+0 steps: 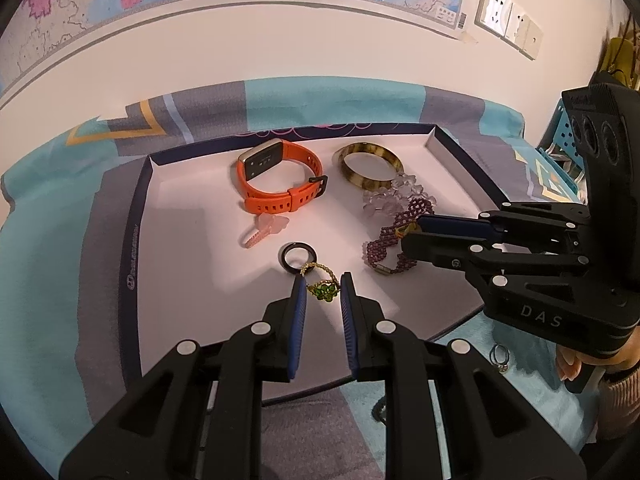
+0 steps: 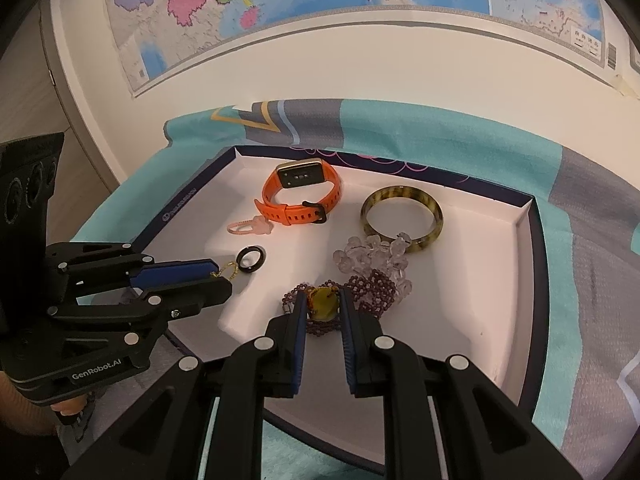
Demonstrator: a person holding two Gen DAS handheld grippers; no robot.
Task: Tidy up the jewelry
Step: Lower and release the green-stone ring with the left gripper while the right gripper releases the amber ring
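A shallow white tray [image 1: 132, 256] with a dark blue rim holds the jewelry. My left gripper [image 1: 323, 285] is shut on a gold beaded ring with green stones [image 1: 325, 293], just above the tray floor beside a black ring [image 1: 298, 255]. My right gripper [image 2: 324, 299] is shut on a yellow amber piece [image 2: 323, 305] over the purple beaded bracelet [image 2: 372, 286]. Further back lie an orange watch [image 1: 280, 178], a tortoiseshell bangle [image 1: 370, 165], a clear crystal bracelet [image 2: 372, 254] and a pink clip [image 1: 264, 230]. Each gripper shows in the other's view, left gripper [image 2: 218, 278] and right gripper [image 1: 410, 236].
The tray [image 2: 536, 248] rests on a teal and grey cloth [image 1: 48, 280]. Two small silver rings [image 1: 500, 357] lie on the cloth near the tray's front right corner. A wall with maps stands close behind. A hand [image 1: 572, 364] grips the right tool.
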